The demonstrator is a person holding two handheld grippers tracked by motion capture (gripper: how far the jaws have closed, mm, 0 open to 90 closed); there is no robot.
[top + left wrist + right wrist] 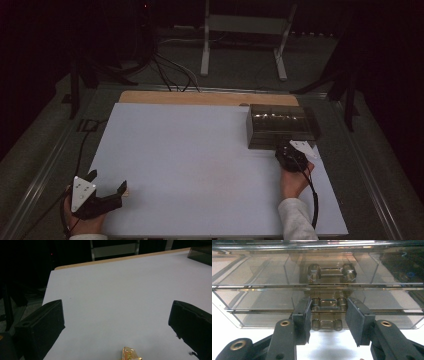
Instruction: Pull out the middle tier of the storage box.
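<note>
Right hand-held gripper (pixel 328 317) narrow, jaws flanking middle drawer handle (pixel 327 303) of drawer box (pixel 281 125), not yet clamped; drawer unopened. Left hand-held gripper (pixel 107 189) wide, idle.

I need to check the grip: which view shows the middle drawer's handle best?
The right gripper view: the middle drawer's handle sits close-up between the right gripper's jaws. The high view shows the drawer box without visible handles; the left gripper view shows its corner.
</note>
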